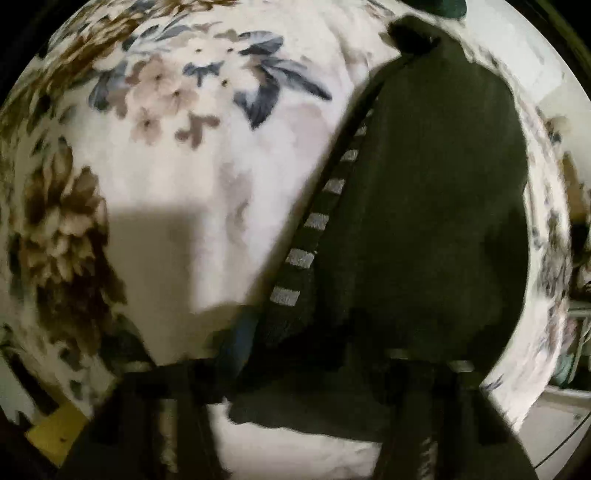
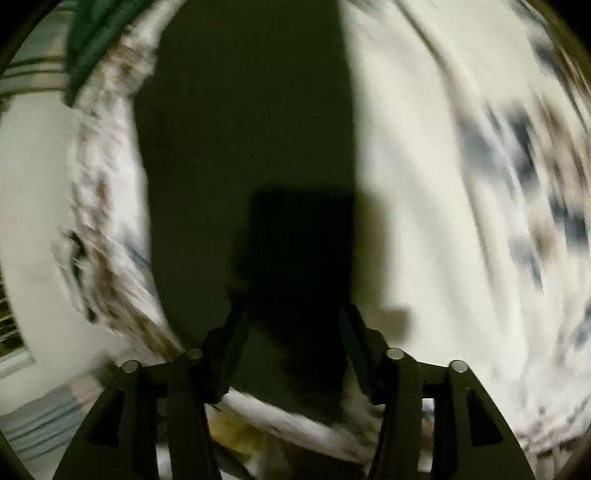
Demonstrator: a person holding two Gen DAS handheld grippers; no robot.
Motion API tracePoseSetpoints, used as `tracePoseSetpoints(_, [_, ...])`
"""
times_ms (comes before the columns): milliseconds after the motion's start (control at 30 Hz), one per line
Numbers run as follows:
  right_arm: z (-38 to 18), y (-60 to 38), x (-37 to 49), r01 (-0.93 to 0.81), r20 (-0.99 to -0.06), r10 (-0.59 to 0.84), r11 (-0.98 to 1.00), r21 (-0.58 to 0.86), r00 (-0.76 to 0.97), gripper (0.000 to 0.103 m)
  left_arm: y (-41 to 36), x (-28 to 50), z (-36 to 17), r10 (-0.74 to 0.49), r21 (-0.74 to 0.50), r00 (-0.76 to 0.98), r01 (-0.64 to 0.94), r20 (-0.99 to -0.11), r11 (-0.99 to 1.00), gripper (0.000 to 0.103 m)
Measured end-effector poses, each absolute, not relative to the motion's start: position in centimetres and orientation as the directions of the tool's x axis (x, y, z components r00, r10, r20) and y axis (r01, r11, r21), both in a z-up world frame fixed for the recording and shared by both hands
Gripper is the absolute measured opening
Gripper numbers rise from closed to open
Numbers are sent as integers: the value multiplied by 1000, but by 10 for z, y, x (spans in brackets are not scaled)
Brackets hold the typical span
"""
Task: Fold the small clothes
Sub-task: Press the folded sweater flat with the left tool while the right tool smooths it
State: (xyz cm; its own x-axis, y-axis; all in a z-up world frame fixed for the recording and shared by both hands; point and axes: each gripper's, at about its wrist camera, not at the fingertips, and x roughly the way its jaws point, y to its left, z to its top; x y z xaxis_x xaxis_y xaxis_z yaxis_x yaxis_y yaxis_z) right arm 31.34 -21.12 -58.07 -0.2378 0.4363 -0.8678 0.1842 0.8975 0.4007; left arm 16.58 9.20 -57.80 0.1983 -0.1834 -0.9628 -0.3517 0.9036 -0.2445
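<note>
1. A dark green garment (image 1: 424, 221) with a striped side trim (image 1: 316, 221) lies flat on a white floral bedspread (image 1: 184, 177), near its edge.
2. The left tongs (image 1: 295, 369) sit low over the garment's near end; whether they pinch cloth is too dark to tell.
3. The right tongs (image 2: 291, 332) are spread wide over the same cloth (image 2: 251, 147), gripping nothing.
4. To fold well, both should probably pinch matching corners and lift evenly.
5. Another green cloth (image 2: 96, 33) lies beyond.

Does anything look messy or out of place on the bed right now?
Nothing stands out. The dark garment with the striped trim lies fairly flat on the flowered bedspread, with no spill or damage visible. The right wrist view is blurred.
</note>
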Motion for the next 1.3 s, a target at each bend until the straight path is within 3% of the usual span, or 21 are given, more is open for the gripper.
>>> tracePoseSetpoints(133, [-633, -206, 245, 242, -813, 466, 883, 403, -349, 57, 92, 158, -568, -176, -248, 225, -349, -958, 904, 8])
tracePoseSetpoints(300, [-649, -183, 212, 208, -850, 447, 892, 402, -278, 60, 85, 154, -555, -160, -222, 214, -311, -964, 924, 8])
tracePoseSetpoints(333, [-646, -181, 209, 196, -859, 439, 896, 398, -262, 51, 85, 155, -554, -156, -215, 207, -304, -966, 928, 8])
tracePoseSetpoints(367, [-641, -181, 206, 187, -861, 443, 895, 405, -251, 11, 85, 154, -552, -159, -216, 204, -301, -966, 929, 8])
tracePoseSetpoints(567, [-606, -191, 190, 157, -870, 439, 898, 412, -225, 8, 87, 142, -540, -191, -245, 201, -290, -961, 925, 7])
tracePoseSetpoints(700, [-604, -208, 192, 188, -879, 413, 907, 376, -236, 8, 78, 136, -559, -211, -246, 160, -244, -964, 938, 8])
tracePoseSetpoints(833, [-619, -195, 200, 208, -865, 422, 903, 376, -270, 18, 84, 147, -565, -243, -265, 119, -235, -963, 935, 12])
tracePoseSetpoints(900, [-618, -195, 201, 219, -852, 450, 889, 401, -266, 45, 98, 149, -560, -288, -312, 126, -259, -949, 914, 17])
tracePoseSetpoints(933, [-617, -198, 200, 225, -855, 451, 888, 401, -256, 61, 106, 148, -558, -297, -324, 138, -260, -945, 910, 25])
tracePoseSetpoints(967, [-615, -200, 199, 237, -855, 459, 882, 407, -242, 63, 113, 148, -555, -304, -335, 152, -260, -940, 906, 33])
tracePoseSetpoints(1000, [-615, -200, 199, 245, -850, 469, 876, 415, -240, 63, 119, 150, -555, -306, -338, 156, -261, -939, 904, 53])
tracePoseSetpoints(1033, [-617, -202, 197, 265, -844, 482, 867, 421, -236, 64, 123, 148, -555, -312, -346, 163, -263, -936, 901, 59])
tracePoseSetpoints(1300, [-638, -191, 185, 303, -844, 503, 847, 437, -188, 67, 126, 166, -598, -456, -470, 115, -237, -883, 850, 59])
